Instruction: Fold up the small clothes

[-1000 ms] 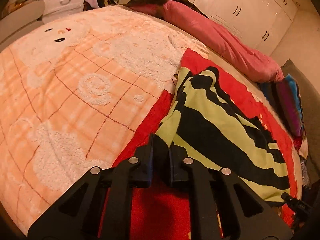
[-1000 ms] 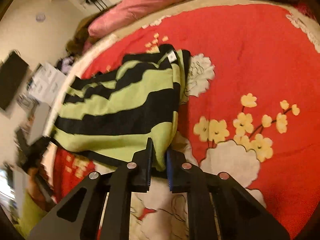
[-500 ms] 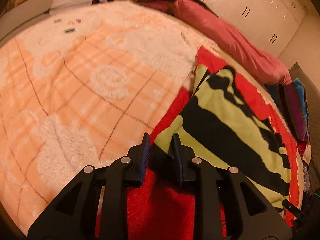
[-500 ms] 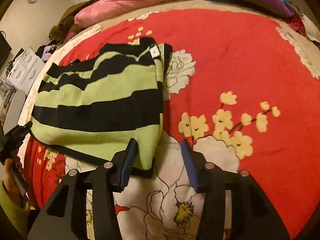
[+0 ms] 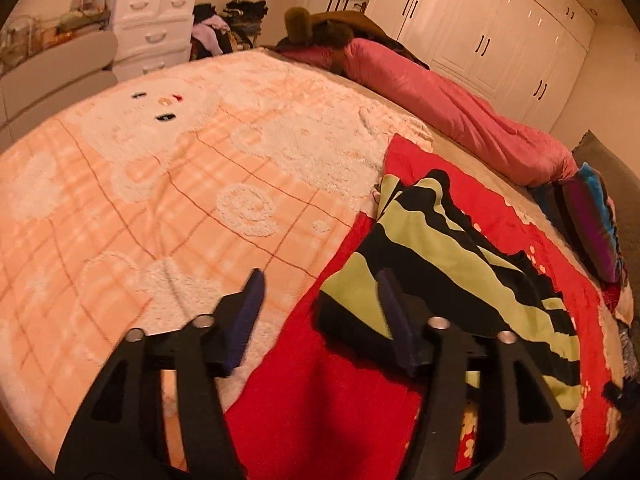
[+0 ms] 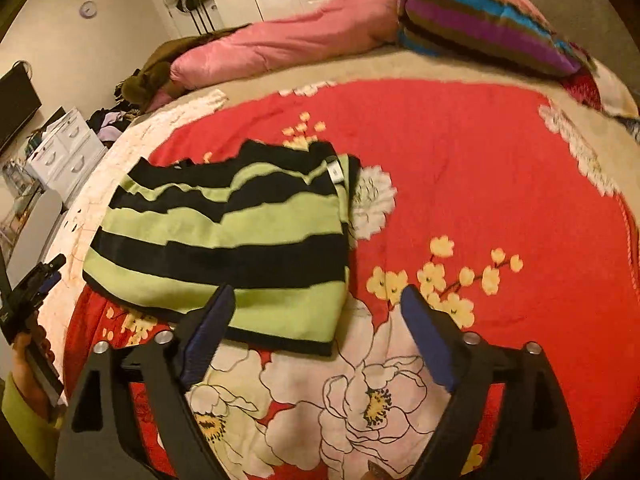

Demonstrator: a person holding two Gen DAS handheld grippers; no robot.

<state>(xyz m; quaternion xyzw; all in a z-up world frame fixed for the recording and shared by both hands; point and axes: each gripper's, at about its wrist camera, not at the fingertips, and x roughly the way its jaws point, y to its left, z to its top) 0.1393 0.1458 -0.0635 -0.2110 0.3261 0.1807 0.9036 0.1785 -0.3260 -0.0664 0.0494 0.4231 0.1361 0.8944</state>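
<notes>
A green and black striped garment [image 6: 240, 240] lies folded flat on the red floral blanket [image 6: 460, 168]. It also shows in the left wrist view [image 5: 452, 264]. My right gripper [image 6: 316, 300] is open and empty, just above the garment's near right corner. My left gripper [image 5: 320, 280] is open and empty, its right finger over the garment's near left corner. The left gripper also shows at the left edge of the right wrist view [image 6: 36, 284], held in a hand.
An orange checked blanket [image 5: 160, 200] covers the bed's left part. A pink duvet [image 5: 452, 108] and a striped pillow [image 6: 480, 28] lie at the far side. White drawers [image 5: 152, 28] and wardrobes [image 5: 500, 32] stand beyond the bed.
Both grippers were shut on the garment's near corners. They have opened, let it go and drawn back a little. The garment now lies flat.
</notes>
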